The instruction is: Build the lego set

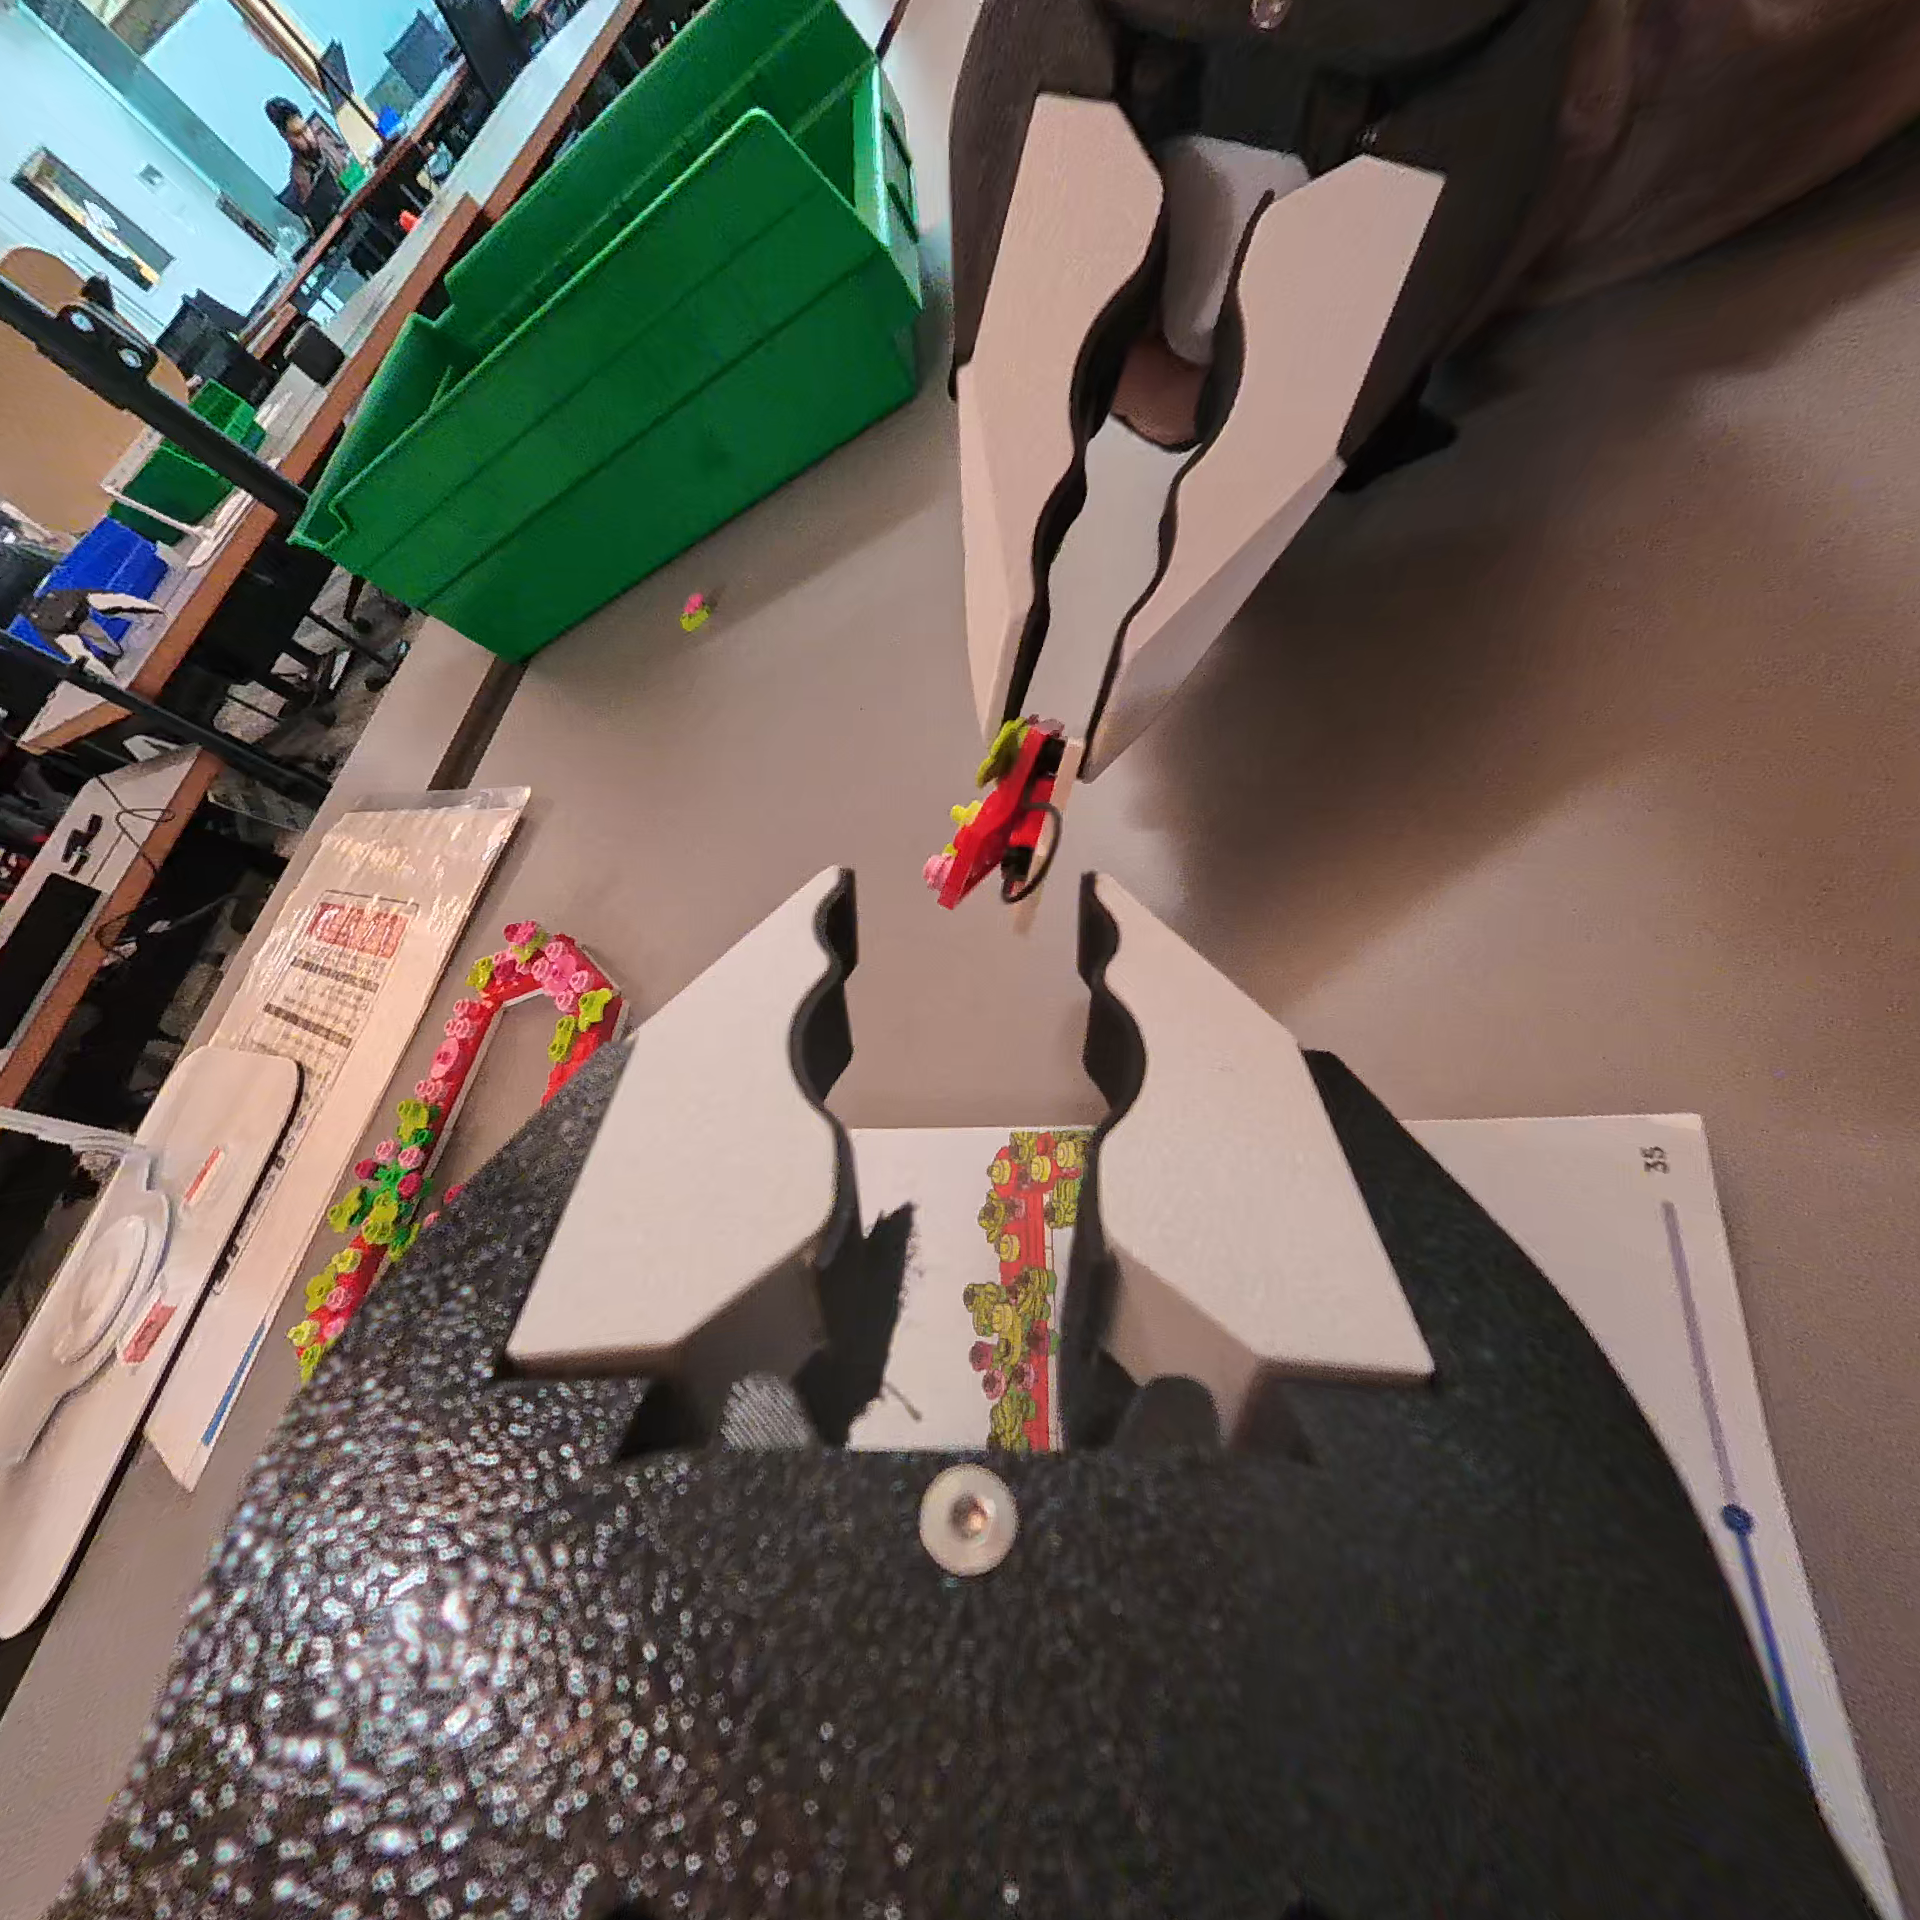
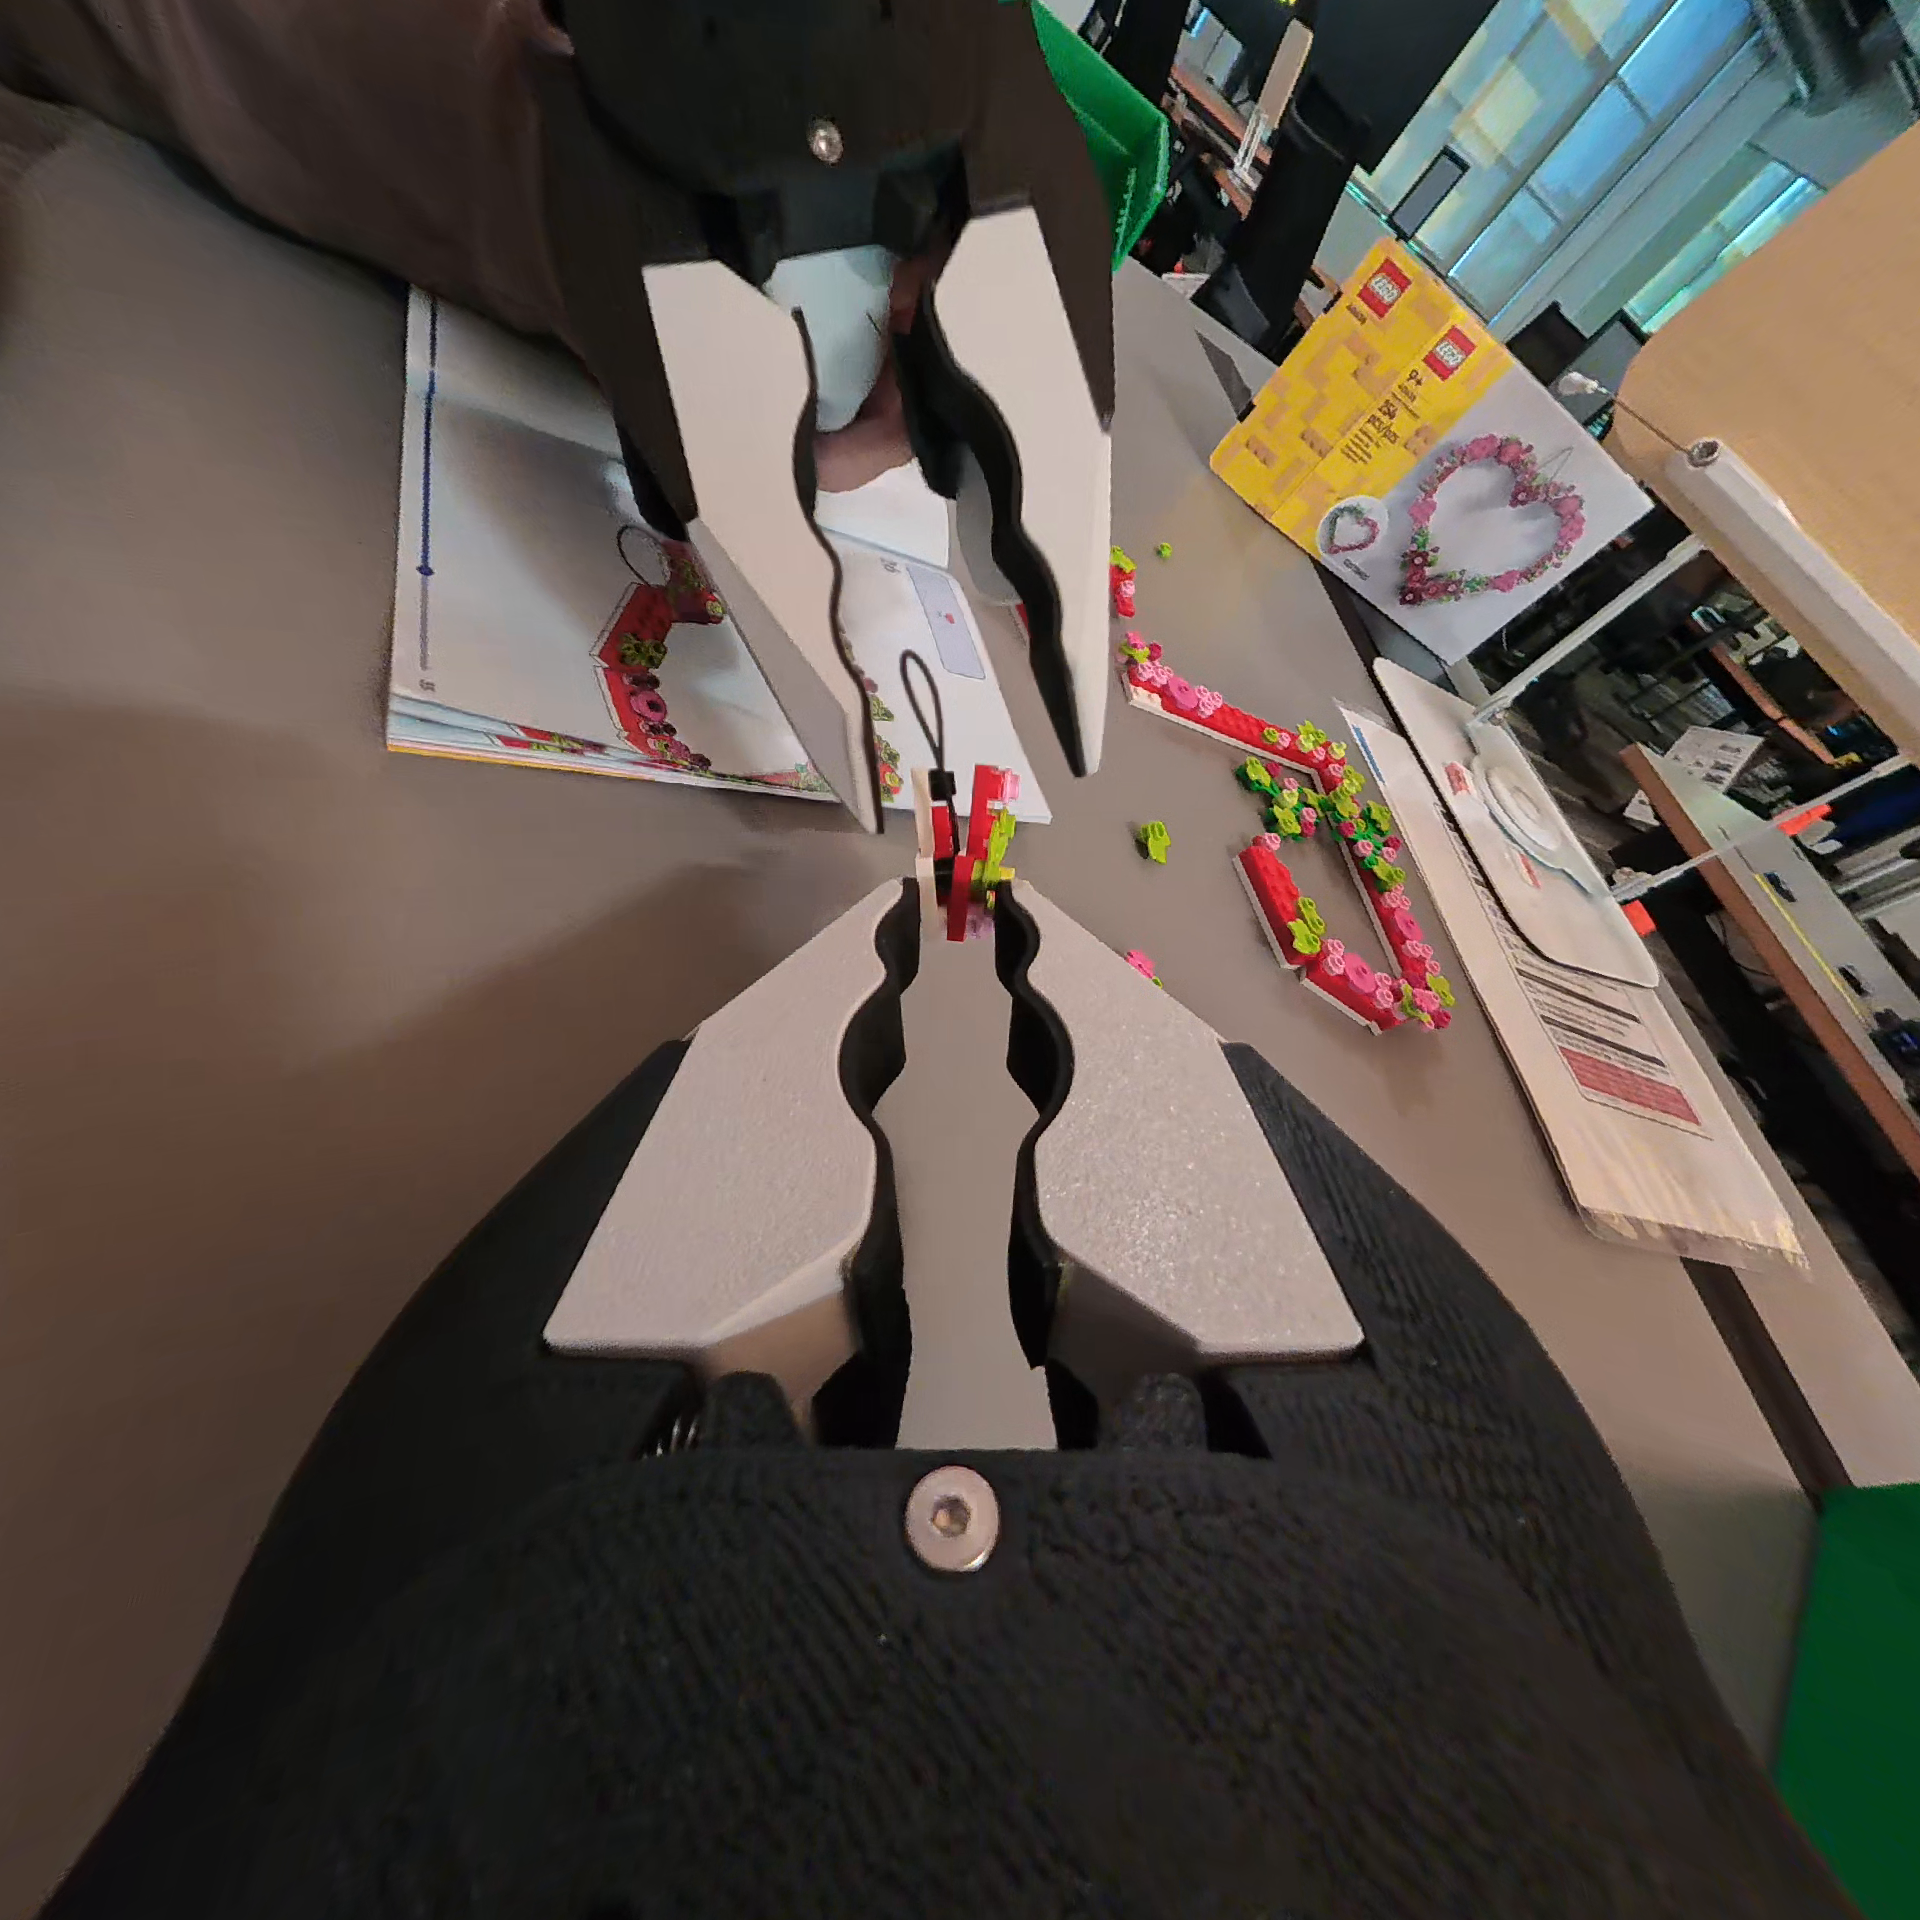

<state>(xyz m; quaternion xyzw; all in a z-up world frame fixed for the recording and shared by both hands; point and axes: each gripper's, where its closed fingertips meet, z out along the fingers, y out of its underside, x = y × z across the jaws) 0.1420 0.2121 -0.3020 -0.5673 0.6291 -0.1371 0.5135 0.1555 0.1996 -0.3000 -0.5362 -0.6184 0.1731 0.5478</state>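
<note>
Between the tips of the right gripper (image 2: 961,899) a small red brick piece (image 2: 968,862) (with lime and pink flowers and a black cord loop) is pinched and held above the grey table (image 2: 312,935). Opposite it, the left gripper (image 1: 966,883) is spread wide with nothing held, its tips just short of the piece. Below lies an open instruction booklet (image 2: 499,540), and to its side a half-built red flower heart (image 2: 1340,894) is laid flat.
</note>
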